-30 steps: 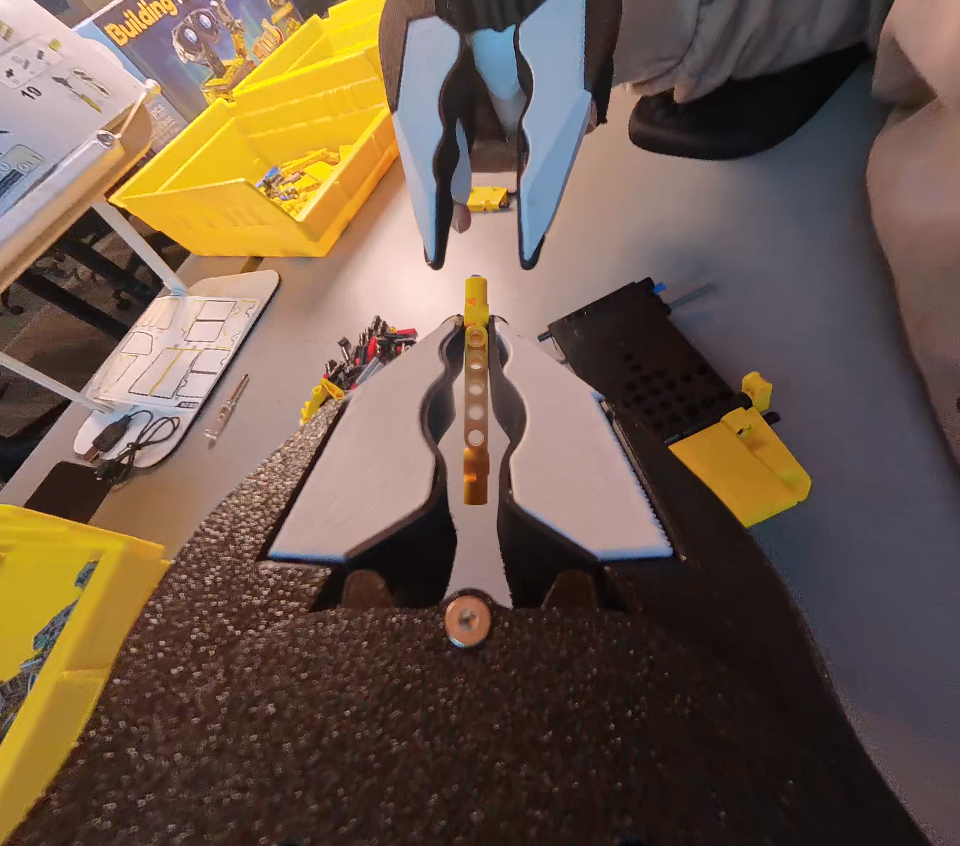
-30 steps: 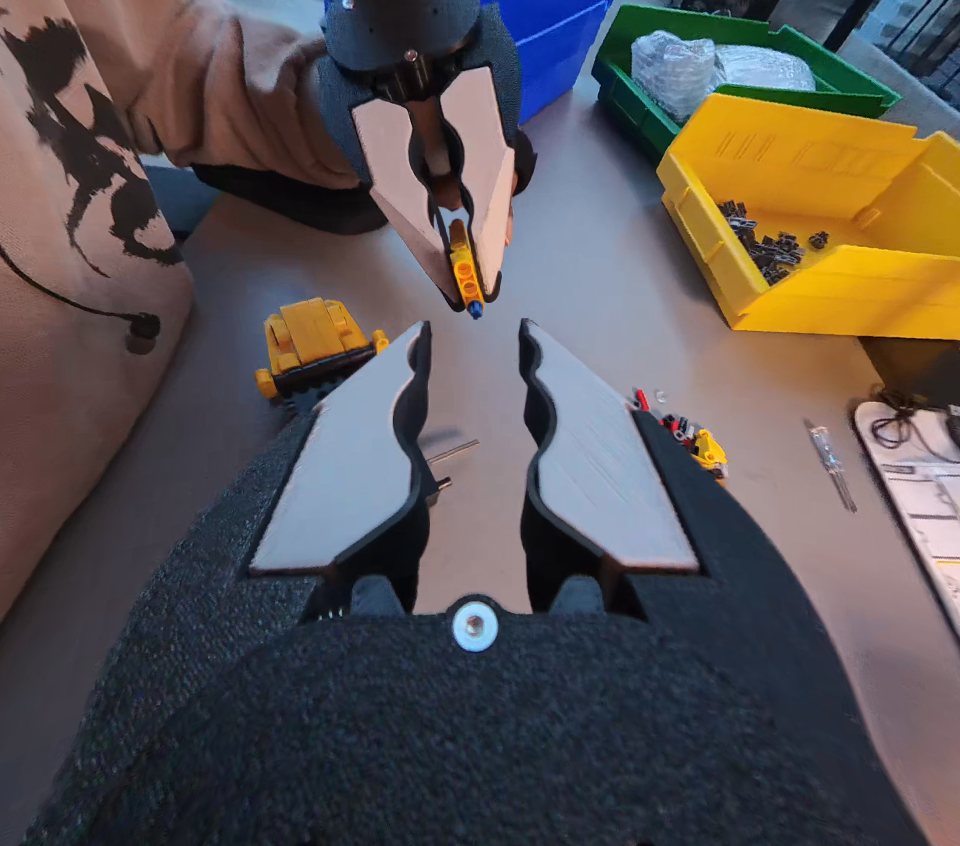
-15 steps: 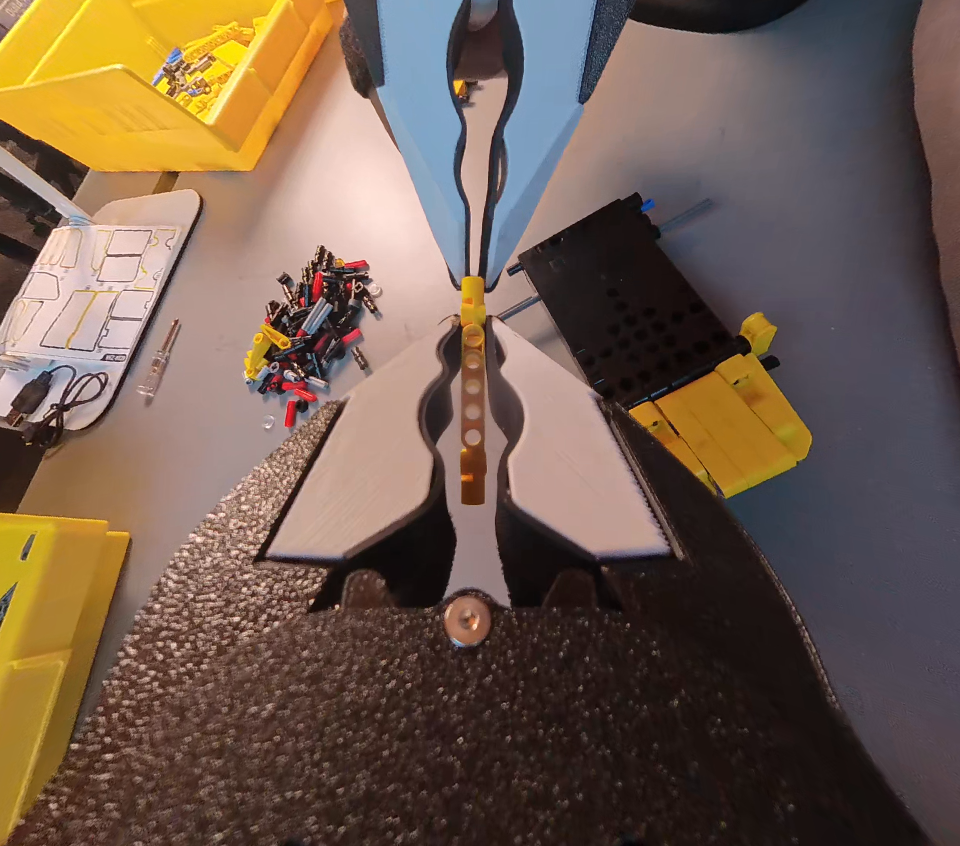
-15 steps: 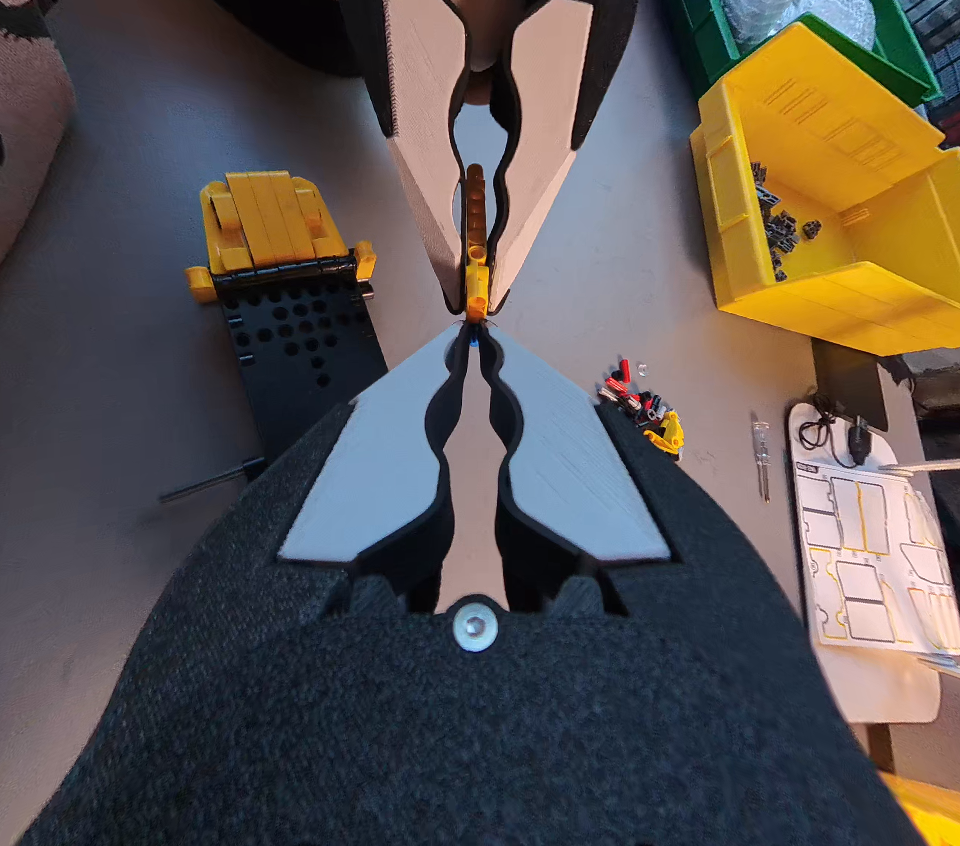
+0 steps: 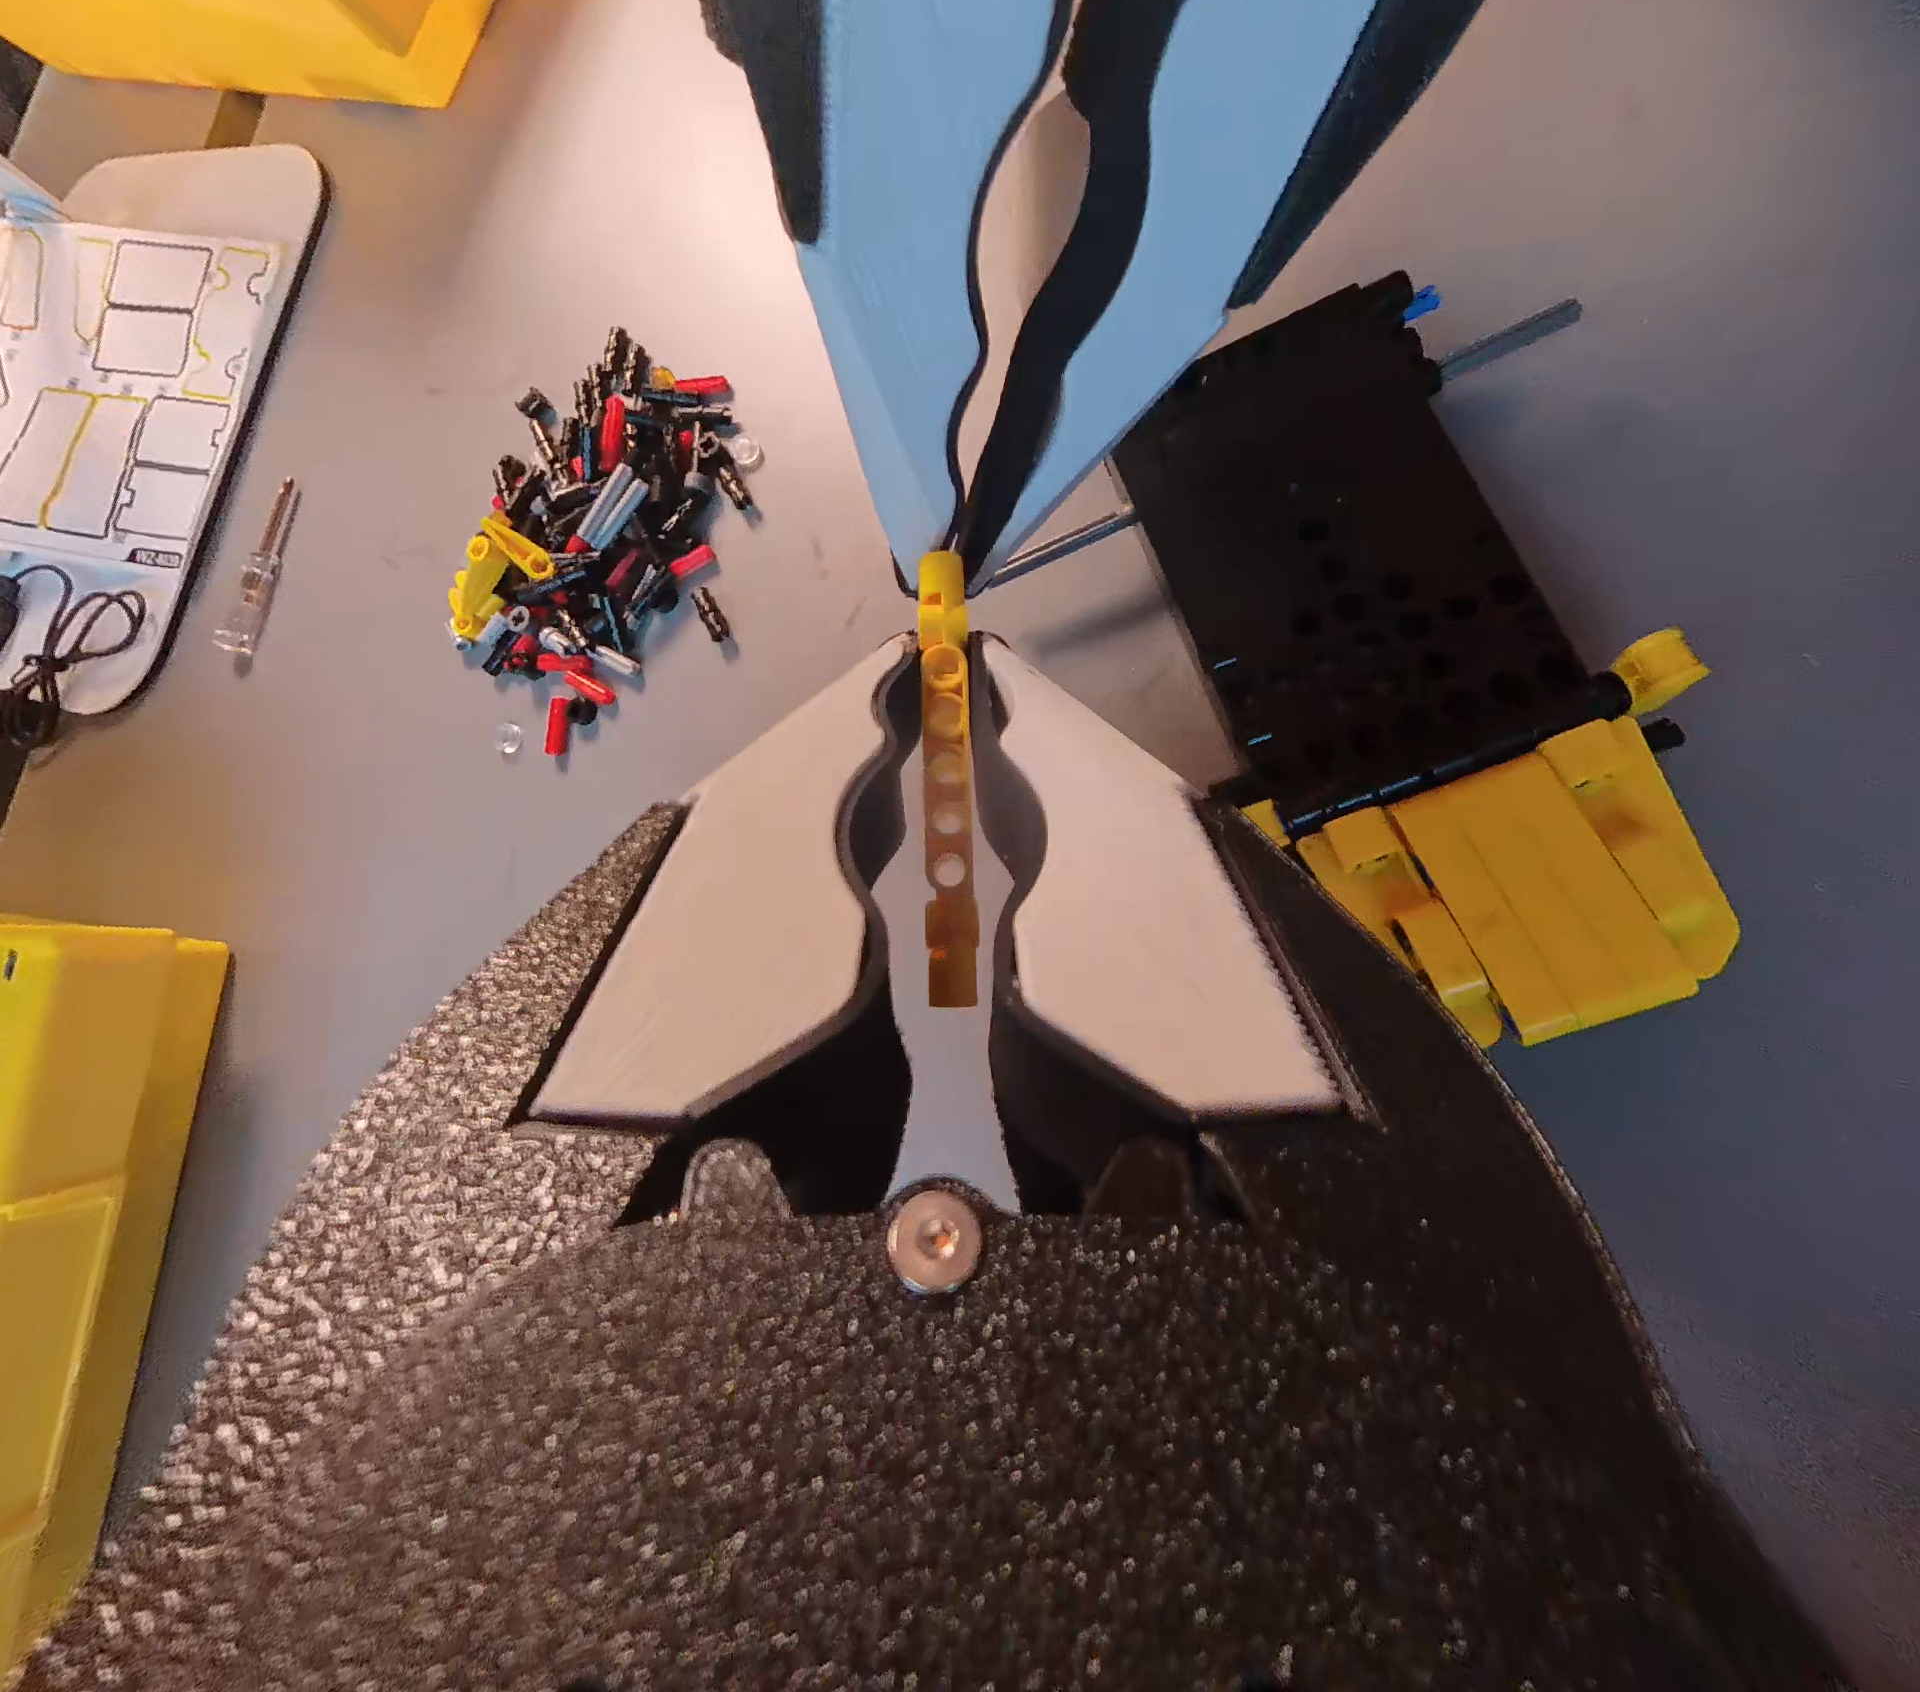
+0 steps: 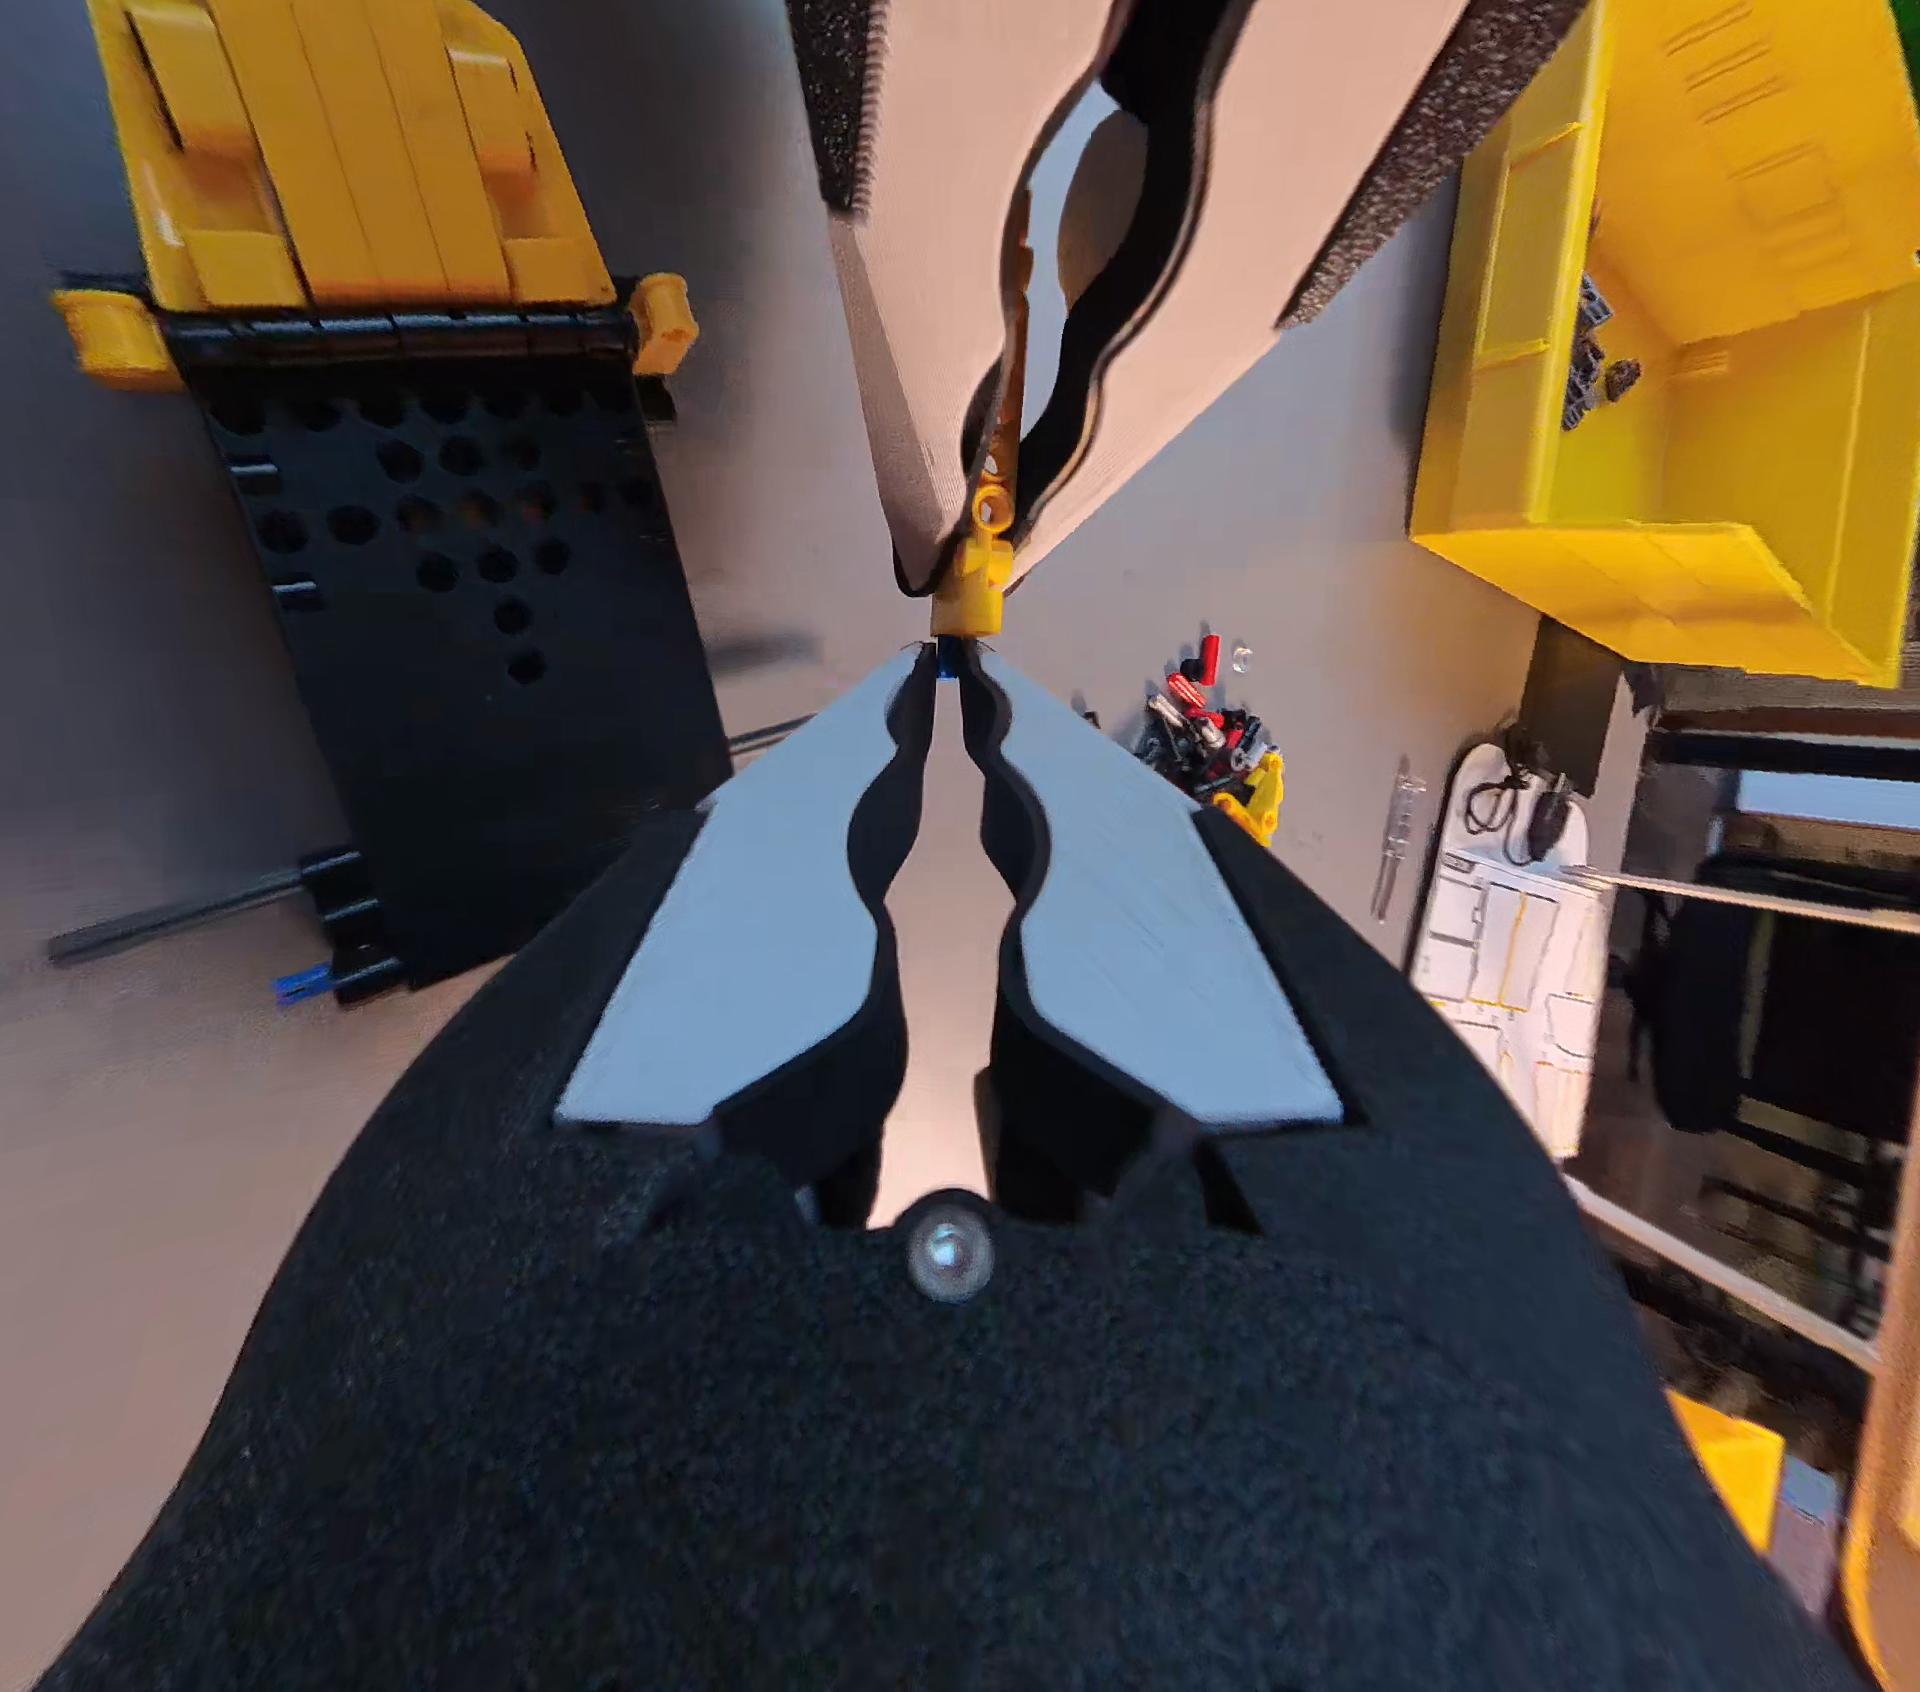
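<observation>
Two tongs tip to tip, just beside black plate (image 5: 1351,603): left tongs (image 5: 948,655) clamped on yellow beam (image 5: 948,769), right tongs (image 6: 943,655) pinched nearly closed on blue pin (image 6: 943,666) at beam's end; hold both in line.

Grey tabletop (image 5: 436,863), warm light; dark shelving (image 6: 1787,1019) past table edge.

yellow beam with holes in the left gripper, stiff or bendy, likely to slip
Probably stiff: the yellow beam runs straight between the left gripper fingers with no sag. Likely light, being thin and perforated. Its smooth plastic could slide lengthwise, since the fingers clamp only its narrow sides.
</observation>
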